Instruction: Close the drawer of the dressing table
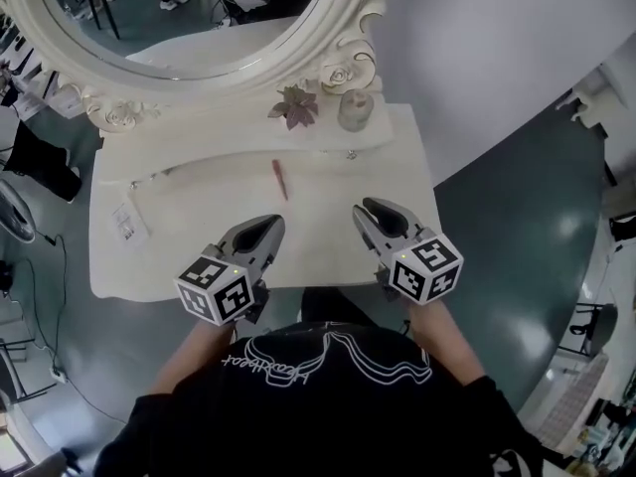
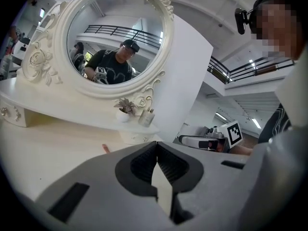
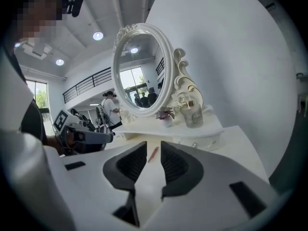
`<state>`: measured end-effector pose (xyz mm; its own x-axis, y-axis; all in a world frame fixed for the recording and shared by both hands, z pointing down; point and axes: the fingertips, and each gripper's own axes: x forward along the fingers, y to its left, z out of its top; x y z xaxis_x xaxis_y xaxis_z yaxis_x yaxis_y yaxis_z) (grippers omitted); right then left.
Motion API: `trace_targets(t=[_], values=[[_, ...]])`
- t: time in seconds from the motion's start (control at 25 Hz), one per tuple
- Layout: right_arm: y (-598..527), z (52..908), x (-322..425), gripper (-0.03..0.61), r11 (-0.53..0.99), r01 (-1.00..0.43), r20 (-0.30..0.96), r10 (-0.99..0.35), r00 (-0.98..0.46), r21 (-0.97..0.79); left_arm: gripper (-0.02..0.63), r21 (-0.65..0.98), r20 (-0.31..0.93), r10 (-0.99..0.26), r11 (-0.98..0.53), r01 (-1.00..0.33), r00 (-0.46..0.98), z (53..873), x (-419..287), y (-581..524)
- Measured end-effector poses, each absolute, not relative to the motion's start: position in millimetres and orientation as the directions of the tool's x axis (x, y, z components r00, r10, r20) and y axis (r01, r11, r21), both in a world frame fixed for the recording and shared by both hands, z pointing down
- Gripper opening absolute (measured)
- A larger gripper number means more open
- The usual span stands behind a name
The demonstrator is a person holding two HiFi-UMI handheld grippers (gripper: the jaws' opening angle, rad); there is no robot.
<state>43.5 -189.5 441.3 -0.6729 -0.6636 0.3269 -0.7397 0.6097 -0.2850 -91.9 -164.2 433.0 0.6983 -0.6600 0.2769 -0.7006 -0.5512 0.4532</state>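
Observation:
The white dressing table (image 1: 189, 251) lies below me, its oval mirror (image 1: 328, 23) at the back. No open drawer shows in any view; the table's front edge is hidden by my grippers and body. Two small knobbed drawers (image 1: 350, 154) under the back shelf sit flush. My left gripper (image 1: 270, 225) hovers over the table's front, jaws shut with their tips touching (image 2: 157, 150) and nothing between them. My right gripper (image 1: 366, 209) hovers beside it at the right, jaws open a little (image 3: 153, 150) and empty.
A pink stick (image 1: 280, 179) lies mid-table ahead of both grippers. A small plant (image 1: 295, 105) and a glass bottle (image 1: 355, 108) stand on the back shelf. A paper tag (image 1: 127, 222) lies at the left. Dark floor surrounds the table; a white wall stands behind.

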Motion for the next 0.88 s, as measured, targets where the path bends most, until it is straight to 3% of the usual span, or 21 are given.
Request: trace_targets(t=[0.16, 0.36, 0.88], values=[[-166, 416, 39, 0.003, 0.64, -0.704, 0.258, -0.656, -0.709, -0.307, 0.005, 0.433, 0.248, -0.64, -0.598, -0.674, 0.727, 414, -88, -148], [-146, 393, 32, 0.003, 0.679, -0.675, 0.197, -0.648, -0.736, -0.288, 0.005, 0.392, 0.217, -0.635, -0.639, -0.661, 0.742, 394, -89, -134], [-111, 393, 20, 0.003, 0.698, -0.645, 0.174, -0.625, -0.761, -0.31, 0.005, 0.388, 0.181, -0.635, -0.656, -0.647, 0.751, 384, -90, -104]])
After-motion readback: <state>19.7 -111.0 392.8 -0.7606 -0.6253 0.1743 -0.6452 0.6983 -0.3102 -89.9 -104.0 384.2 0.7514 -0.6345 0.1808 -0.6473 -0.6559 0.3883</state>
